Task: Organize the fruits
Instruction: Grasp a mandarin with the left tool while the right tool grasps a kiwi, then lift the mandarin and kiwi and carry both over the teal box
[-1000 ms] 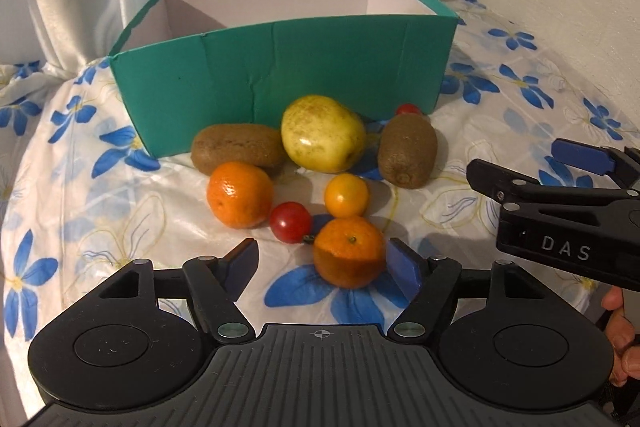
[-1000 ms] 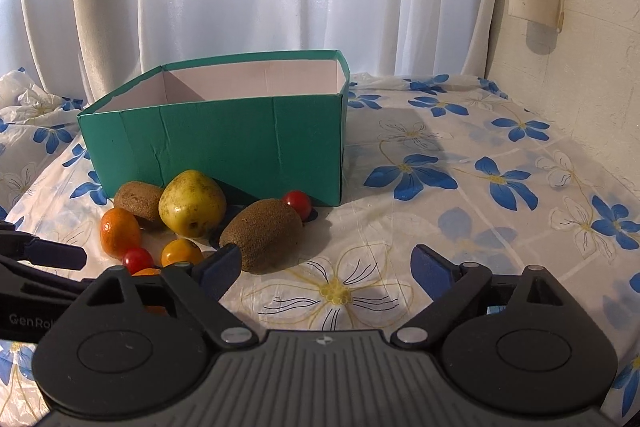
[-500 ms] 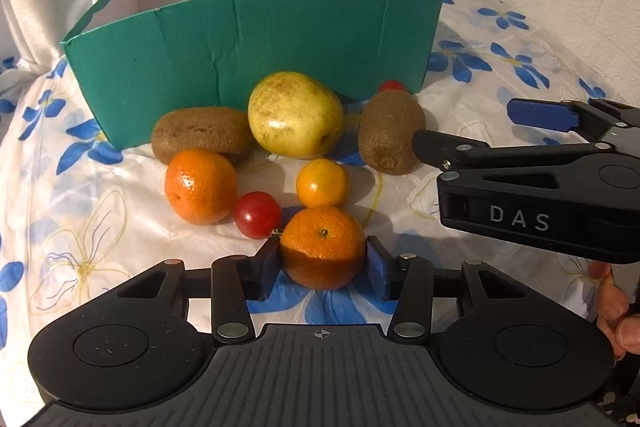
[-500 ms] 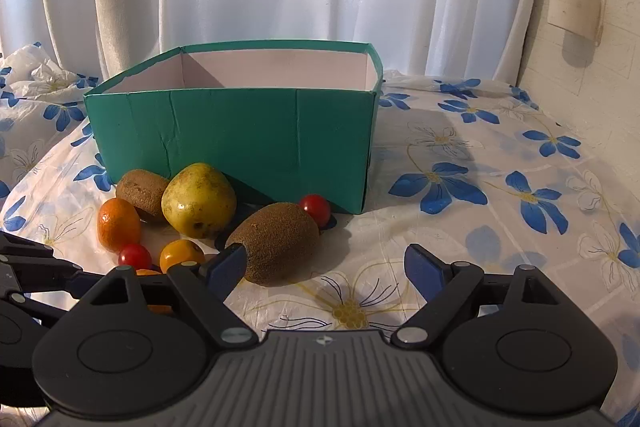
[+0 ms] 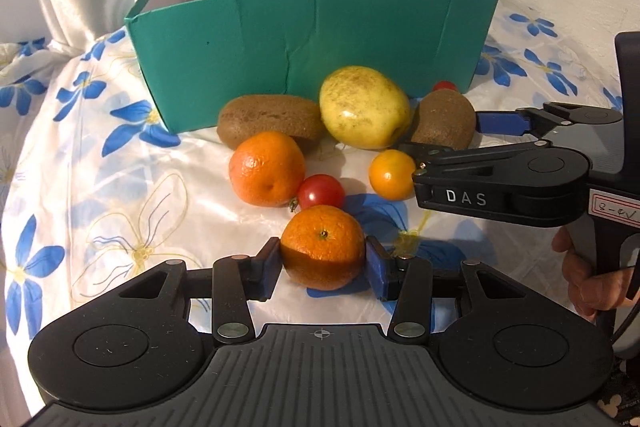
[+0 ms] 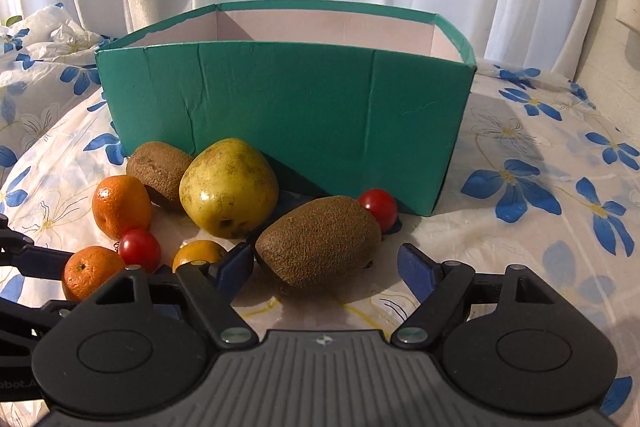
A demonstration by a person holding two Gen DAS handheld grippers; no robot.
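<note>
My left gripper (image 5: 323,267) is shut on a small mandarin (image 5: 323,247) that rests on the flowered cloth; both blue pads press its sides. Behind it lie a red cherry tomato (image 5: 320,191), a second mandarin (image 5: 266,169), a yellow tomato (image 5: 391,174), a yellow pear (image 5: 364,107) and a kiwi (image 5: 268,117). My right gripper (image 6: 326,267) comes in from the right, jaws closing, with the other kiwi (image 6: 316,239) between them; the pads stand clear of it. A teal box (image 6: 288,115) stands open-topped behind the fruit.
Another red tomato (image 6: 378,205) sits against the box's front right corner. White curtains hang behind the box and a pale wall rises on the right. A hand (image 5: 588,287) holds the right gripper's handle. Bare cloth (image 6: 540,227) stretches to the right of the box.
My left jaws have closed from wide open onto the near mandarin. My right gripper has moved forward and down until its narrowing jaws flank the right kiwi.
</note>
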